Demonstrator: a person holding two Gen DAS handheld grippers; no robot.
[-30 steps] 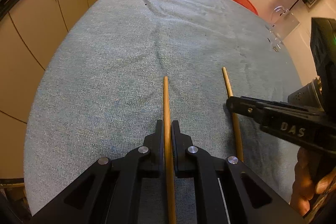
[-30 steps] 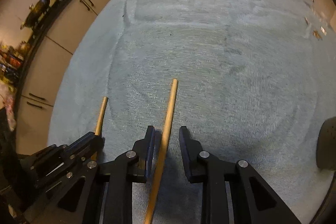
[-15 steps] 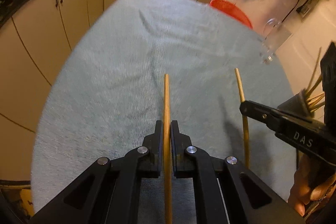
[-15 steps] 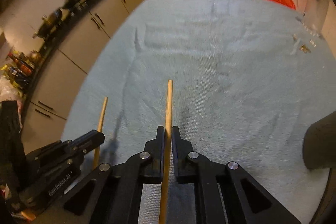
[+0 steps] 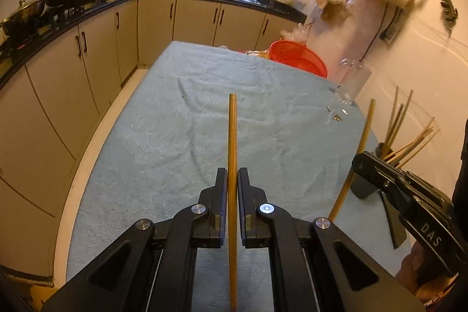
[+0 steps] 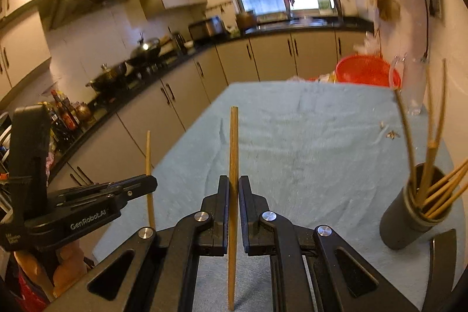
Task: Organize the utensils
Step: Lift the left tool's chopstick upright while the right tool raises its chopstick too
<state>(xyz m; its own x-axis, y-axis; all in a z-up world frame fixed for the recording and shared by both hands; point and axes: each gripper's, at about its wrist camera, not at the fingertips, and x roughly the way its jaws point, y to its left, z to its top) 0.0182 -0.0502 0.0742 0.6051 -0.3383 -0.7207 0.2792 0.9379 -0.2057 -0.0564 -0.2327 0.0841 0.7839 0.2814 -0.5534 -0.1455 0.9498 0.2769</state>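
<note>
Left gripper (image 5: pixel 232 180) clamped on plain light-wood chopstick (image 5: pixel 232 142), slender, straight, blunt-tipped, raised above blue-grey cloth (image 5: pixel 163 136). Right gripper (image 6: pixel 233 189) pinched matching second chopstick (image 6: pixel 233 148). Dark cylindrical holder (image 6: pixel 409 221) at right held more splayed chopsticks.

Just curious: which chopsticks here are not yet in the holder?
The two held ones: one in the left gripper, one in the right gripper. The rest stand in the dark cup.
</note>
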